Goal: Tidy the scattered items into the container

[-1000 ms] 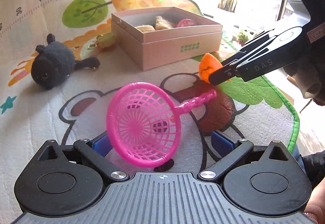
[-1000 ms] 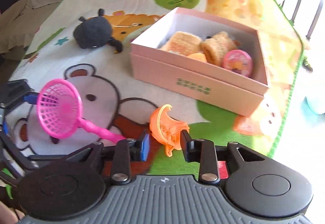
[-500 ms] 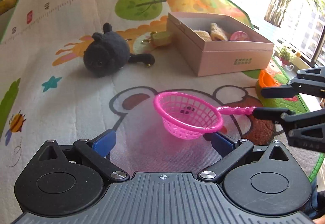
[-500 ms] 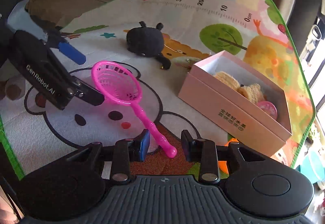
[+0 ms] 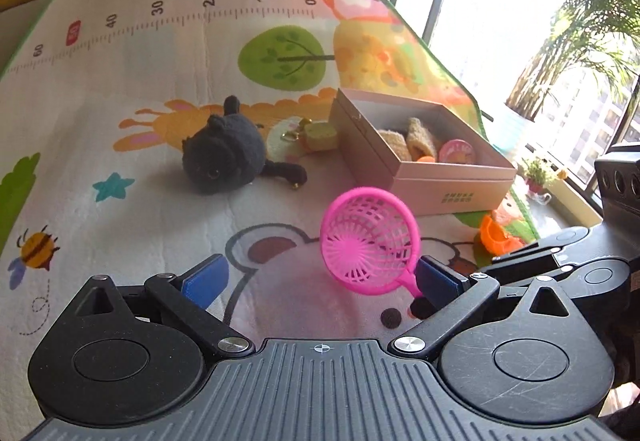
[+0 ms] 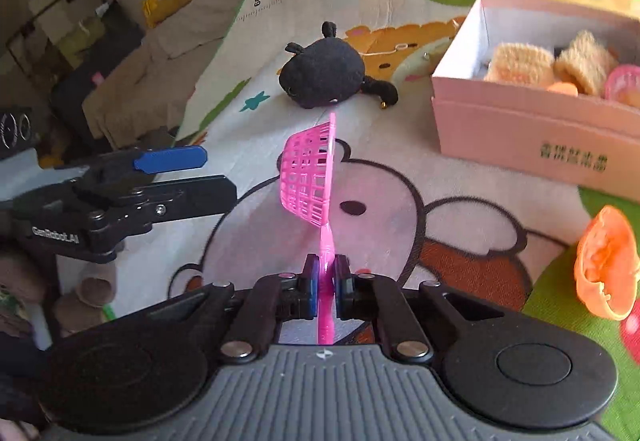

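Pink plastic, the toy net [image 6: 310, 177] is caught by its thin handle between the right gripper [image 6: 325, 283] fingers, which are pressed together on it; its mesh bowl stands on edge just ahead of the fingertips, lifted off the play mat [image 6: 400, 209]. Off to the left of those fingers, the left gripper [image 5: 320, 275] has its blue-padded fingers [image 5: 206, 277] spread wide with nothing between them, the net's rim just beside the right-hand pad. Beyond both pairs of fingers sits the pink box [image 6: 536, 129], open-topped, with plush pieces and a round pink item inside. A black plush toy [image 6: 324, 75] lies on the mat to the box's left, well past the fingertips. An orange shell-like toy [image 6: 606, 267] rests on the mat to the right of the right fingers.
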A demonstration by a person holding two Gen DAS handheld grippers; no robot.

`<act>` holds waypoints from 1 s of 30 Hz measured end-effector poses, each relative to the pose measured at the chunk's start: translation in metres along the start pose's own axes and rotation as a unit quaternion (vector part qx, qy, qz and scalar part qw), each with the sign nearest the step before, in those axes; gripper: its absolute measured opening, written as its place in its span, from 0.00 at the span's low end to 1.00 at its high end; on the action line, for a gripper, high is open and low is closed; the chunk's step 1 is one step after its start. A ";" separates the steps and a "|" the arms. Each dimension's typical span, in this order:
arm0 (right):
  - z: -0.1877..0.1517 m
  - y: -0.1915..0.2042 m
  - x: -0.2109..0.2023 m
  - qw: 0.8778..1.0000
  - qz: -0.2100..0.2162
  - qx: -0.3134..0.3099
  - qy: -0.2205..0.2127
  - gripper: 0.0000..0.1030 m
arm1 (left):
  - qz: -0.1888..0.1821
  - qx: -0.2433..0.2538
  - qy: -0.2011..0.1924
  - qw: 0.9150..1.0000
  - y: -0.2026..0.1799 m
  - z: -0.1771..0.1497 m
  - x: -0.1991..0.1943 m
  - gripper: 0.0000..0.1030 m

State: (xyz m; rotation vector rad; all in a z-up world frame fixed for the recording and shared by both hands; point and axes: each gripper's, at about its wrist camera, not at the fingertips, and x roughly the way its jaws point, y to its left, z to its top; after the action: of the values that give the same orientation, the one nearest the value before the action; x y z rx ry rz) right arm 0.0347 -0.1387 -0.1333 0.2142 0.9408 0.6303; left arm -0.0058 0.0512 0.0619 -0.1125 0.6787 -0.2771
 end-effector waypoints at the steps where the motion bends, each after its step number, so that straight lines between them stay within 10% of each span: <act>1: -0.004 -0.003 -0.004 1.000 0.002 0.009 -0.002 0.08 | -0.001 0.001 0.000 1.000 -0.001 0.001 0.001 0.99; 7: -0.021 -0.018 -0.026 0.997 -0.060 0.024 -0.035 0.13 | -0.015 0.017 0.026 0.999 -0.019 -0.003 0.020 0.99; 12: -0.035 -0.031 -0.052 0.985 -0.138 0.019 -0.099 0.71 | -0.031 0.034 0.042 0.998 -0.044 -0.003 0.040 0.99; 24: -0.064 -0.044 -0.065 0.938 -0.311 -0.058 -0.141 0.80 | -0.028 0.149 0.072 0.986 -0.113 -0.029 0.062 0.99; 26: -0.061 -0.044 -0.063 0.927 -0.338 -0.082 -0.140 0.83 | -0.009 0.171 0.056 0.984 -0.123 -0.032 0.059 0.99; 30: -0.057 -0.048 -0.053 0.867 -0.455 -0.137 -0.150 0.84 | 0.006 0.208 0.033 0.978 -0.135 -0.036 0.053 0.99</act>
State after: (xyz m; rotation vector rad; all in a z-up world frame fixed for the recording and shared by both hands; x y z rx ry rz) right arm -0.0144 -0.2140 -0.1511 -0.3768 0.5397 -0.1565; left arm -0.0180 -0.0939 0.0277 0.3020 0.6734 -0.4072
